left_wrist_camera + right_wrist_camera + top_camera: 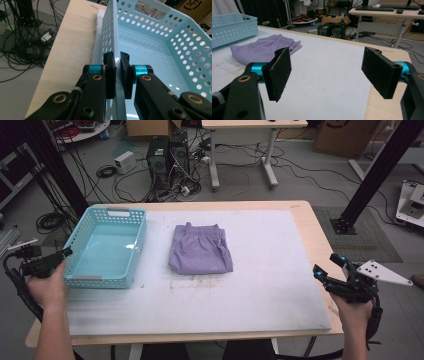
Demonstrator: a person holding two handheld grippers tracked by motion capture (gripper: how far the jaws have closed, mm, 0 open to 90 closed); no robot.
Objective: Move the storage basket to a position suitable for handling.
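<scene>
High view shows the light blue perforated basket at the left end of the table, standing on the white mat that covers most of the tabletop. Its long axis runs from the person's side toward the far edge, with the opening facing up. A grey-labelled handle slot sits in each short wall, one at the far end and one at the near end. The basket's left long wall lies close to the mat's left border.

At that left wall, near the near corner, the left gripper is clamped on the rim. The left gripper view shows this closely: the two black jaws stand almost together with the thin blue wall pinched between their pads, one pad outside and one inside the basket. From there the wall runs straight away toward the far end.

Just right of the basket, apart from it, lies a folded purple garment near the mat's middle.

Well away, past the table's right edge, the right gripper hovers with its jaws spread wide and nothing between them. In the right gripper view its pads frame bare mat, with the garment and basket farther off.
</scene>
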